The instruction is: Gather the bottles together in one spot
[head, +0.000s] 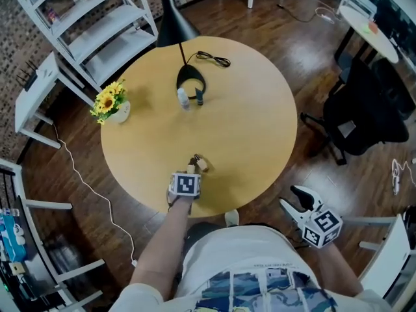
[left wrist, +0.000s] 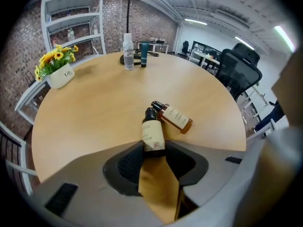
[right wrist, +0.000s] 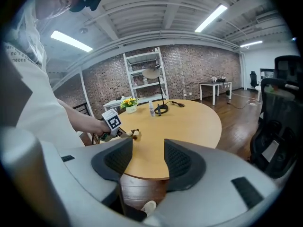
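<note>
1. The left hand-held gripper (left wrist: 154,151) is pinching the bottom end of a dark bottle (left wrist: 152,135) with a cream label. The bottle lies on its side at the near edge of the surface (head: 240,122). Grabbing it by the base looks like the easy way to move it without knocking its neighbour.
2. That neighbour is an amber bottle (left wrist: 176,118), also lying down just to the right, with its cap end right beside the dark one's neck.
3. The right hand-held gripper (right wrist: 148,159) is spread with nothing in it, off the surface at the near right. It's probably just kept out of the way.
4. On the far side, a clear bottle (left wrist: 128,51) and a teal bottle (left wrist: 144,60) stand upright just beside each other by the base of the lamp (head: 173,23). My guess is that's the gathering spot, since two are there already.
5. Count: four bottles (two near and lying, two far and standing), one lamp, one pot of yellow flowers (head: 119,112) at the left, and two hand-held grippers.
</note>
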`<state>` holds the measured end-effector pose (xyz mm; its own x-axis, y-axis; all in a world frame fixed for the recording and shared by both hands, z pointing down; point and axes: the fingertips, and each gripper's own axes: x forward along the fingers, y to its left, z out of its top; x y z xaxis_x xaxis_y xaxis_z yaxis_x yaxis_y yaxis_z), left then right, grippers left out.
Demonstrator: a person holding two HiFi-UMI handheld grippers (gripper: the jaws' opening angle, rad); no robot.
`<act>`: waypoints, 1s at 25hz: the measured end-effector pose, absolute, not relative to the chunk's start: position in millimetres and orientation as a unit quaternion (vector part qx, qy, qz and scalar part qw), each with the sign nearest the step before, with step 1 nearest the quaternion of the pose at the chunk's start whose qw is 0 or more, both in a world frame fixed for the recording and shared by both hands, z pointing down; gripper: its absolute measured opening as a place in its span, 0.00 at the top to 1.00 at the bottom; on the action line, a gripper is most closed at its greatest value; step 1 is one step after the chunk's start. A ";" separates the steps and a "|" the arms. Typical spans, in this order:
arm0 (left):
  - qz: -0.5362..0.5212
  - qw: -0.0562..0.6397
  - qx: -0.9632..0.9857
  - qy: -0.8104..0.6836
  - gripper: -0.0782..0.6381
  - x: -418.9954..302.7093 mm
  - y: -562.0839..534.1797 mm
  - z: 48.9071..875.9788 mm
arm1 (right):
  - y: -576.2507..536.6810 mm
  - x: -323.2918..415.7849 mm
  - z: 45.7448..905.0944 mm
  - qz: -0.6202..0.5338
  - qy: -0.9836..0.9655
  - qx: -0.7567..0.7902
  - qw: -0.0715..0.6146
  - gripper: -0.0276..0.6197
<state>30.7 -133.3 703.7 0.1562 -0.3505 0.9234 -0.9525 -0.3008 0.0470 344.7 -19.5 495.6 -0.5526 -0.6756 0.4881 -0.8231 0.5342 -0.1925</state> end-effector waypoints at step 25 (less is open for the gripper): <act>0.161 0.057 0.932 -0.321 0.69 39.0 25.0 443.4 | -4.9 40.9 398.2 0.326 -0.942 0.076 0.001 0.85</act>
<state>39.0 25.0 443.4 0.7427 -0.5796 0.3355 -0.6159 -0.7878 0.0024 40.9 -4.9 398.2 -0.9884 -0.1427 0.0515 -0.1440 0.7754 -0.6149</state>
